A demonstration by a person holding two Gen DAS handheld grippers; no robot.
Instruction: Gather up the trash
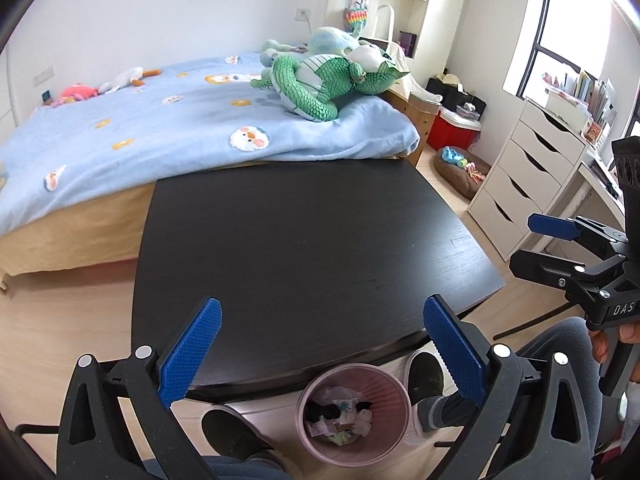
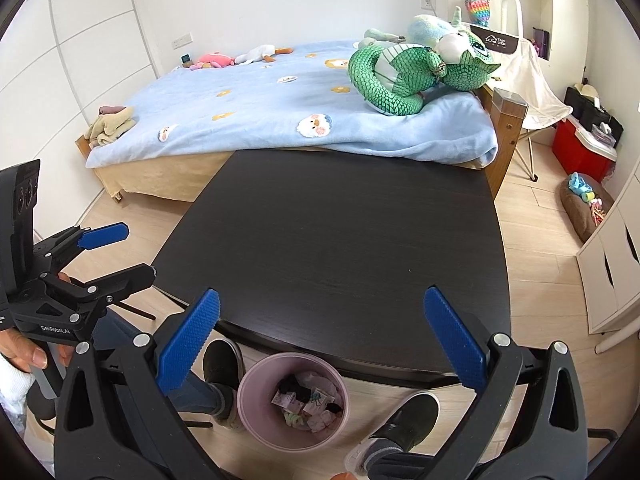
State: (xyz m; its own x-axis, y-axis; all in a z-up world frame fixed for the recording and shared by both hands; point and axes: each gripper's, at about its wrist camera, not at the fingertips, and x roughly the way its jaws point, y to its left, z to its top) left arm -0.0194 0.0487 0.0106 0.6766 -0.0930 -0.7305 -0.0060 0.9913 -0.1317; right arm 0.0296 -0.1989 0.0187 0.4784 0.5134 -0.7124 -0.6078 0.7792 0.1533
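Note:
A pink trash bin [image 1: 354, 416] stands on the floor at the near edge of the dark table [image 1: 304, 240], between the person's feet. It holds several bits of paper and wrapper trash [image 1: 340, 414]. The bin also shows in the right wrist view [image 2: 294, 400], with the trash [image 2: 308, 402] inside. My left gripper [image 1: 322, 348] is open and empty, above the table's near edge and the bin. My right gripper [image 2: 322, 340] is open and empty, also above that edge. Each gripper shows in the other's view, the right one [image 1: 560, 248] and the left one [image 2: 108, 252].
A bed with a blue blanket [image 1: 160, 128] and a green plush dragon [image 1: 328, 80] lies behind the table. A white drawer unit [image 1: 524, 176] stands at the right. The person's shoes [image 1: 236, 432] flank the bin. A pet cushion with toys [image 2: 584, 204] lies on the floor.

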